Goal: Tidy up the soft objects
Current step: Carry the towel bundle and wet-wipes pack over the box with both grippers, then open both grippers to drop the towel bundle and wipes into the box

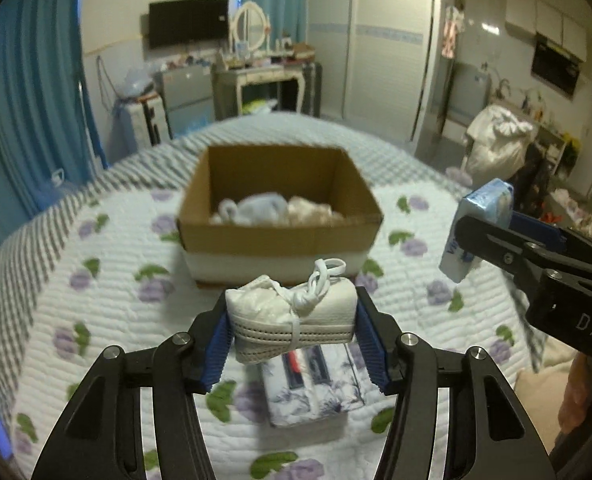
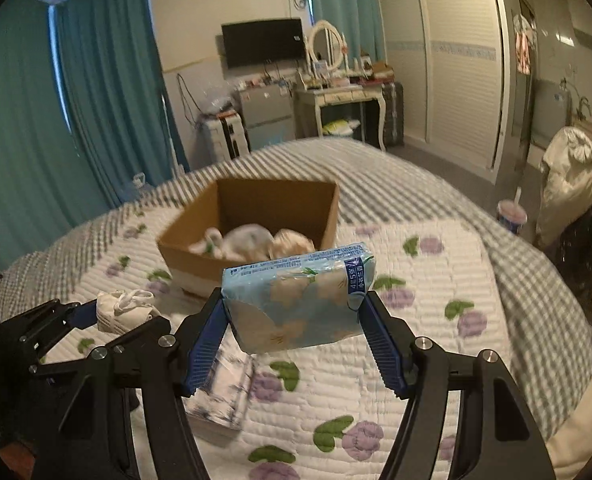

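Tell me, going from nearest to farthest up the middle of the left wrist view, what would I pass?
Floral tissue pack lying on the quilt → white rolled mask bundle pinched in the left claw → cardboard box with soft things inside → dressing table by the far wall.

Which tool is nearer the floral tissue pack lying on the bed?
Left. The left tool, holding a white mask bundle, hangs directly above the floral pack; the right tool, gripping a blue pack, is off to its side.
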Motion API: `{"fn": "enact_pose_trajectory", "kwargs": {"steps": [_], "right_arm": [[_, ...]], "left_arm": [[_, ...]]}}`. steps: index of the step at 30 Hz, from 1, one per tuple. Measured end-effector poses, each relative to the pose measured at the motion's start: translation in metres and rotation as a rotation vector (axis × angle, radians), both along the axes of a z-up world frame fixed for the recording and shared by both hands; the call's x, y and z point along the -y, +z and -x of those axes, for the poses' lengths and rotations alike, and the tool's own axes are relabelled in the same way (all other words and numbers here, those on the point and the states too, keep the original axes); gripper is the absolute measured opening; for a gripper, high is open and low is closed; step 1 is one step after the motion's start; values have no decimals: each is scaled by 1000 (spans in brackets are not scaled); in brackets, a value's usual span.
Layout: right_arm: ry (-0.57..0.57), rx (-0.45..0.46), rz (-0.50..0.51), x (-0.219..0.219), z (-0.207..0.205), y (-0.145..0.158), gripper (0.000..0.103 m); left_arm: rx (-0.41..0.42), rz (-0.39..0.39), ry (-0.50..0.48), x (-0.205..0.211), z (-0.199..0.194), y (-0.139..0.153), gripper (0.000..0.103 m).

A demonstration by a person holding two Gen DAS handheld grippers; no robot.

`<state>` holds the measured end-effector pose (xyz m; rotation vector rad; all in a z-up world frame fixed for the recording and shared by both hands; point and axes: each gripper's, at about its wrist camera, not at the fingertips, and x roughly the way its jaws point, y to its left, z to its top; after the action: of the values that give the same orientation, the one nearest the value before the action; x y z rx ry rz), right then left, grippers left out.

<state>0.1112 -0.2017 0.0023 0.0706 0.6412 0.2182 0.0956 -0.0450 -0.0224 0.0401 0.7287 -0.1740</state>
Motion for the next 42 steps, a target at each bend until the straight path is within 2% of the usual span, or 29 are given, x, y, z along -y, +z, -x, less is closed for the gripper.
{"fn": "enact_pose_trajectory", "kwargs": {"steps": [7, 12, 15, 22, 27, 31, 32, 34, 35, 36, 39, 42], "right_arm": [[41, 71, -14, -14, -25, 49, 66], [50, 77, -12, -26, -69, 57, 66], [49, 57, -9, -35, -105, 49, 66], [25, -36, -32, -45, -193, -6, 66], [12, -72, -48, -40, -226, -34, 66], [5, -73, -42, -41, -236, -44, 66], [-3, -70, -41, -41, -236, -46, 68], [-15, -63, -40, -40, -236, -45, 71], [-17, -59, -47, -40, -235, -43, 83], [-25, -48, -55, -40, -231, -38, 96], [-47, -18, -67, -35, -215, -17, 98], [-64, 10, -51, -30, -194, 14, 98]], "left_arm": [[99, -12, 11, -23, -28, 44, 55], [124, -28, -2, -33, -78, 49, 55], [126, -39, -29, -31, -105, 40, 55], [71, -52, -75, -32, -172, -6, 55], [42, -46, -90, -38, -206, -33, 55], [58, -42, -107, -37, -208, -42, 56], [59, -37, -114, -38, -207, -43, 57], [62, -32, -113, -39, -205, -41, 70], [66, -37, -103, -39, -203, -39, 88], [78, -35, -83, -42, -198, -35, 97], [104, -13, -68, -45, -187, -17, 98], [131, -31, -42, -50, -168, 13, 98]]}}
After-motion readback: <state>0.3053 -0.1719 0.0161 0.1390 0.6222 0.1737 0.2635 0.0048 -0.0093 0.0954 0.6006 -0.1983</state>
